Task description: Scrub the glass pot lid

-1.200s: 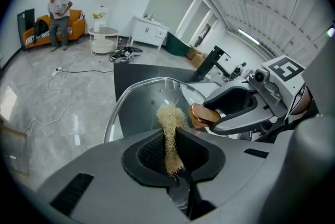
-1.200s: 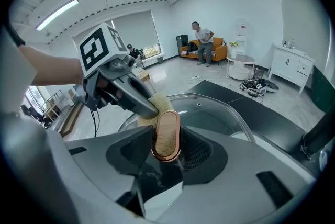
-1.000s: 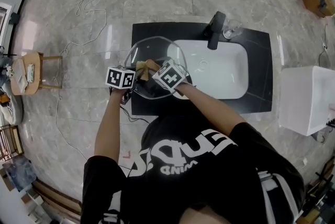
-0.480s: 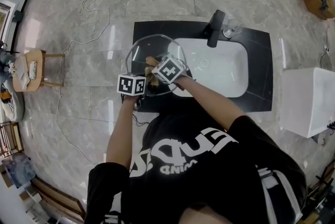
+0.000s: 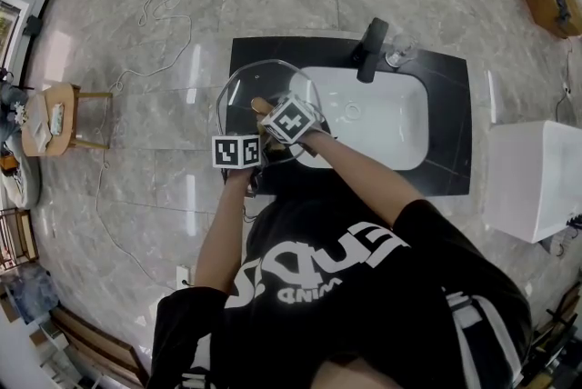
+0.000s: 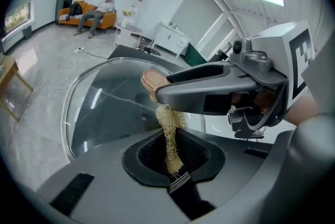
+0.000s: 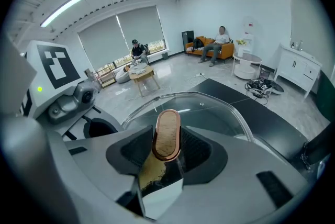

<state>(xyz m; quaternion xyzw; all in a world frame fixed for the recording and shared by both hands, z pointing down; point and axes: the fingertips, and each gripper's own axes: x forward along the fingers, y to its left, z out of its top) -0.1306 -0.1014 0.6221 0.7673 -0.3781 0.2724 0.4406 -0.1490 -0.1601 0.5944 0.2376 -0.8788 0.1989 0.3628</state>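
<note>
The glass pot lid (image 5: pixel 238 85) is held tilted over the left end of the black counter (image 5: pixel 446 169). My right gripper (image 7: pixel 166 150) is shut on the lid's copper-rimmed wooden handle (image 7: pixel 167 133), and the glass dome (image 7: pixel 214 113) spreads out beyond it. My left gripper (image 6: pixel 170 140) is shut on a beige fibrous scrubber (image 6: pixel 168 134), which hangs against the lid's glass (image 6: pixel 99 108) just below the handle (image 6: pixel 148 80). In the head view the two marker cubes sit side by side at the lid's near rim, the left one (image 5: pixel 236 151) and the right one (image 5: pixel 292 120).
A white basin (image 5: pixel 382 119) is set in the counter, with a black faucet (image 5: pixel 373 51) and a drinking glass (image 5: pixel 401 49) behind it. A white cabinet (image 5: pixel 532 174) stands at the right and a wooden stool (image 5: pixel 55 119) at the left. Cables lie on the marble floor.
My left gripper has slid to the right along the lid's near rim, closing up beside the right gripper, and has rolled a little. The right gripper and the lid stay put.
</note>
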